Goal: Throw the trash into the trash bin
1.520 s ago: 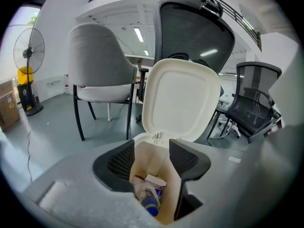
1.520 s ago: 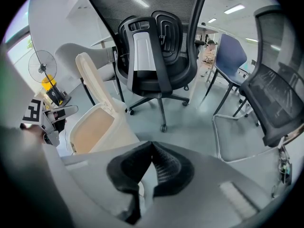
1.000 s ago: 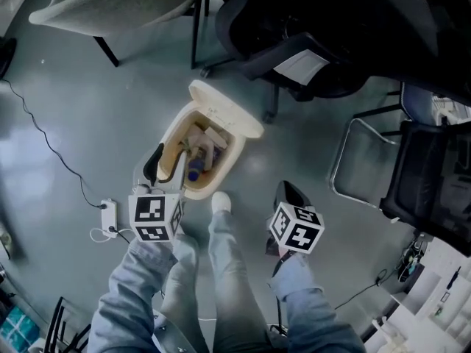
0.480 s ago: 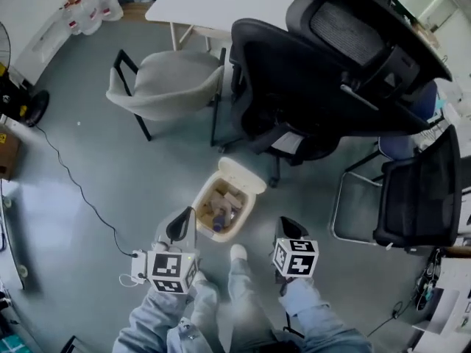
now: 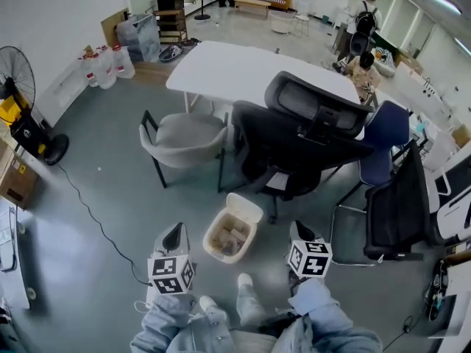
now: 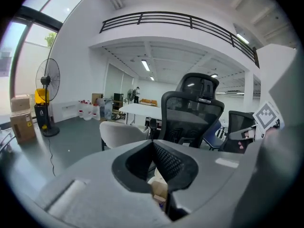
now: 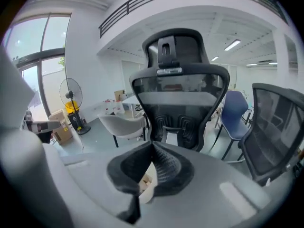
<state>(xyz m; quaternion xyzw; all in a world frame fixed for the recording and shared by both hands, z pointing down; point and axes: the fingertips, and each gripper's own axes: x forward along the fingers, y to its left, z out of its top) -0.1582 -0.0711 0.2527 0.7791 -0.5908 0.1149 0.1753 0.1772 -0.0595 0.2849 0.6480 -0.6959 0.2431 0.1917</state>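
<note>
The cream trash bin (image 5: 221, 247) stands on the grey floor with its lid (image 5: 246, 207) flipped back, and several pieces of trash (image 5: 234, 235) lie inside. My left gripper (image 5: 174, 236) hangs to the left of the bin, raised well above it, jaws shut and empty. Level with it on the bin's right, my right gripper (image 5: 299, 231) is also shut and holds nothing. In the left gripper view the closed jaws (image 6: 153, 143) frame a scrap of the bin's trash (image 6: 159, 190) below. The right gripper view shows the closed jaws (image 7: 153, 145) over the bin's white wall (image 7: 147, 184).
Black office chairs (image 5: 309, 134) stand right behind the bin, another (image 5: 394, 212) to its right, and a grey chair (image 5: 188, 138) behind on its left. A white table (image 5: 235, 68) is further back. A cable (image 5: 96, 219) crosses the floor at the left. My shoe (image 5: 245, 280) is near the bin.
Both grippers have risen far above the bin, which now looks small below. The left jaws, spread over the bin a second ago, have closed. The view now takes in the whole room.
</note>
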